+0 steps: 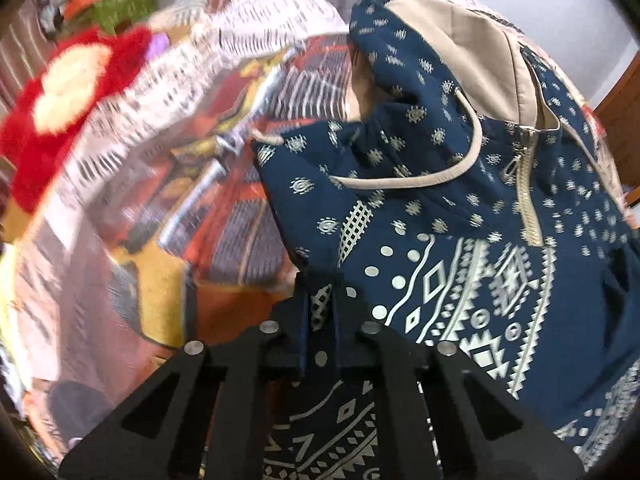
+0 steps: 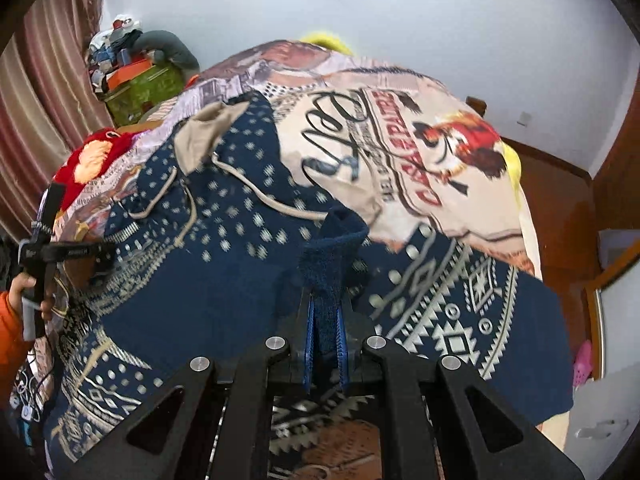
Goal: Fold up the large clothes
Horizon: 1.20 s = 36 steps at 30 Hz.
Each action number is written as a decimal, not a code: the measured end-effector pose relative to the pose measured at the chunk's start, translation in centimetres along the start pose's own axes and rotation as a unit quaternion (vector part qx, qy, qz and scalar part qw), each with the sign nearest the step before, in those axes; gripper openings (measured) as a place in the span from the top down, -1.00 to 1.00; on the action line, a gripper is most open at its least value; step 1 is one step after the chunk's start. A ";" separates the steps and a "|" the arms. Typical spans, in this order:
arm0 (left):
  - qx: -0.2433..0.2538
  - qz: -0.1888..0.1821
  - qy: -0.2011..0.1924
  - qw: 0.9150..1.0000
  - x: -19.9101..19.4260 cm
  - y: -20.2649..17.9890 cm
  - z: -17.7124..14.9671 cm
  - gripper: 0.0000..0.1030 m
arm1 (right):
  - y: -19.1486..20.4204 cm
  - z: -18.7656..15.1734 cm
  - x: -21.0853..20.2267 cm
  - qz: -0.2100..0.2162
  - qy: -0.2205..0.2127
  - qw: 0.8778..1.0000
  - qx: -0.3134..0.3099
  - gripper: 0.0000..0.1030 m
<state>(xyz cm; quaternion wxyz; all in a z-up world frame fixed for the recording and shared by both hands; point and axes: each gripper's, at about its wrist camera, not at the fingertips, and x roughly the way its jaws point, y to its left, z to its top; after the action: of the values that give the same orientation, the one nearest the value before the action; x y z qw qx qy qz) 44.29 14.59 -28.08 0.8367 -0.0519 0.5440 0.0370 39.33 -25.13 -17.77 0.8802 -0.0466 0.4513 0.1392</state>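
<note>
The hoodie is dark navy with a pale print: small sun-like marks on the upper part, and dots, diamonds and zigzag bands lower down. Its hood lining is beige, a beige drawstring curves over the chest, and a short metal zipper runs down from the neck. It lies spread on a bed, over a printed bedcover in beige, orange and red. The left tool is closed narrow on a fold of the navy fabric near the hem. The right tool is also closed, pinching a ribbed navy cuff that stands up between its fingers. In the corner, a green container is piled with mixed things that I cannot identify. The bedcover carries large black script and red capital letters; both are upside down and I cannot read them surely. A red fluffy thing lies beside the hoodie.
</note>
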 end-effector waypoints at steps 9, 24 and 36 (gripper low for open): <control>0.002 0.045 -0.014 0.999 -0.7 0.7 0.2 0.84 | -1.5 -2.2 0.0 0.020 0.017 0.999 0.020 0.85; 0.053 0.111 -0.035 0.992 -4.7 -0.5 -0.9 0.73 | -3.9 -4.0 -1.7 0.018 0.047 0.998 0.045 0.84; 0.064 0.042 -0.062 0.995 -10.6 -4.5 -0.8 0.22 | -9.2 -4.2 -7.1 -0.037 -0.004 0.995 0.094 -0.11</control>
<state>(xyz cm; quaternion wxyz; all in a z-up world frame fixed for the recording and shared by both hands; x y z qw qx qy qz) 39.83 9.95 -18.49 0.8683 0.0274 0.4937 0.0402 34.69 -36.22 -14.88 0.8870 0.0203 0.4570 0.0636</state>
